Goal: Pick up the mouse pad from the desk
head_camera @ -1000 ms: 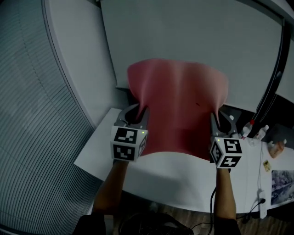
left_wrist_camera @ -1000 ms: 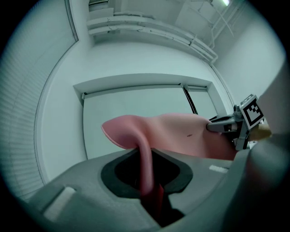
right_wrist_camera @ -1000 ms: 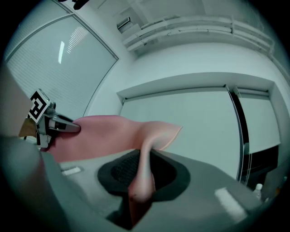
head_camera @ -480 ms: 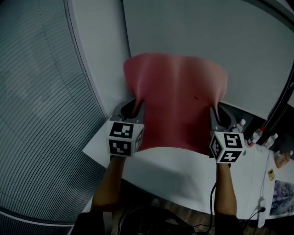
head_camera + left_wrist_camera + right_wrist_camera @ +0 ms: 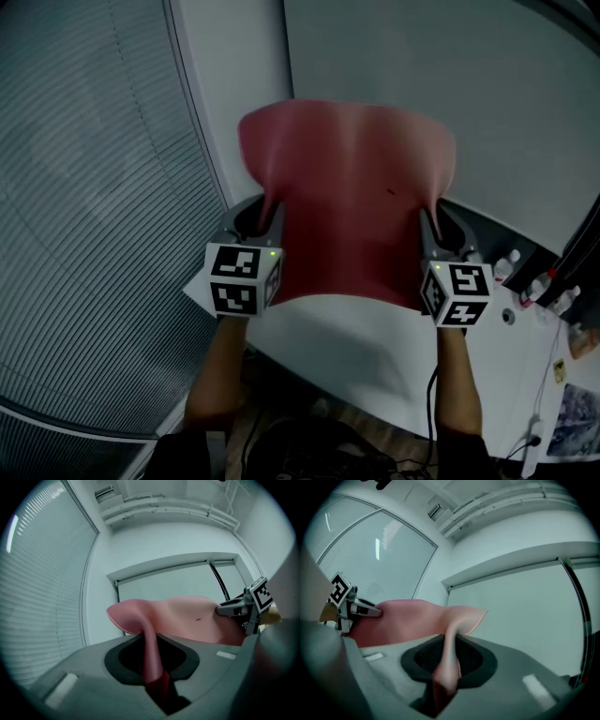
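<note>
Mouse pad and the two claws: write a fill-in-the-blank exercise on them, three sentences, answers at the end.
1. The left claw and the right claw are each ____ on a side edge of the mouse pad.
2. The pad is held ____ the white desk, not lying on it.
3. In the head view, the window blinds are on the pad's ____ side.
Missing words: shut; above; left.

One pink, flexible mouse pad (image 5: 352,211) and one white desk (image 5: 375,347) are being seen. Two grey grippers bearing marker cubes are being counted: left gripper (image 5: 265,208), right gripper (image 5: 431,217).
</note>
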The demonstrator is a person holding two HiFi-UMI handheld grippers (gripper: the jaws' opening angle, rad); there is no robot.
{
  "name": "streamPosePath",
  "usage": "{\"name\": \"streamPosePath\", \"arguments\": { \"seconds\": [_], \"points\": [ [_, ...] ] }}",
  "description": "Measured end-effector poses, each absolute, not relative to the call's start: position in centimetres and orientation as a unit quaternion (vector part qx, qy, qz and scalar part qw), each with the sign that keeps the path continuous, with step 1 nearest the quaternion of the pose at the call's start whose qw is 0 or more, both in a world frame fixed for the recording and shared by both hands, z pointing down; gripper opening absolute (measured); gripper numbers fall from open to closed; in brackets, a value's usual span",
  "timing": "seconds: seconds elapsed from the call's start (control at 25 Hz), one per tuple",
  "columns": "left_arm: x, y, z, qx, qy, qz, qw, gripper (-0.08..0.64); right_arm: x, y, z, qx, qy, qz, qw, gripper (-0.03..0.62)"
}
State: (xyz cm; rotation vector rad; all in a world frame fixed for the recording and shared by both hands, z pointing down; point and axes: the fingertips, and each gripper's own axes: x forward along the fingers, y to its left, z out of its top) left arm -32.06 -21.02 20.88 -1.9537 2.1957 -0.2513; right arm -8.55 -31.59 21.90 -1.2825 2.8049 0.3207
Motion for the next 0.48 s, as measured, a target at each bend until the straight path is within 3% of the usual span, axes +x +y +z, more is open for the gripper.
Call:
{"name": "streamPosePath", "arguments": {
  "seconds": [0.48],
  "points": [
    [-36.0,-19.4,21.2,-0.631,0.766,-0.089,0.087,0.072,-13.2,-31.6,22.1,-0.379,0.919,0.104,0.021,0.081]
  ]
}}
